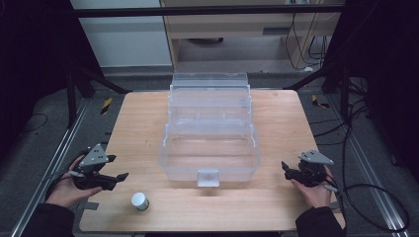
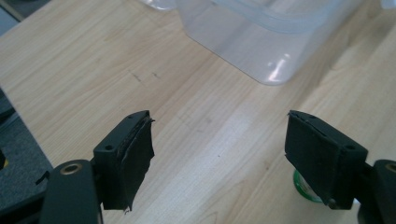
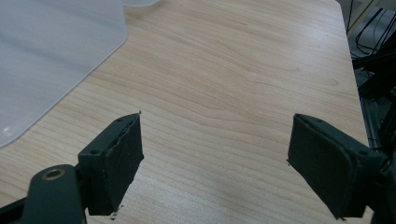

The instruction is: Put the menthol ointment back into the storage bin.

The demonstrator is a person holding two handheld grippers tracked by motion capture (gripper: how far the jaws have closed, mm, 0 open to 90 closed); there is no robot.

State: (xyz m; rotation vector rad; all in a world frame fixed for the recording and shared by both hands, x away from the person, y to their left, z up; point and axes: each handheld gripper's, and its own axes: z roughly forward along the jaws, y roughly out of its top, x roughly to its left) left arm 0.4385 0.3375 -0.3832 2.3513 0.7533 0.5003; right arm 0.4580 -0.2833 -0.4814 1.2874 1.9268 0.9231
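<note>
Light wooden tabletop (image 1: 138, 128) bearing a clear plastic box (image 1: 210, 148) standing at its centre, small white-capped jar (image 1: 140, 201) sitting near the front edge

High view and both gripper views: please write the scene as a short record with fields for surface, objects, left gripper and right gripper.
surface: wooden table
container: clear plastic box, open, at the table's middle
small object: white roll, upright near the front edge, touching nothing
left gripper: open, nothing between the jaws, beside the roll
right gripper: open, nothing held, right of the box
</note>
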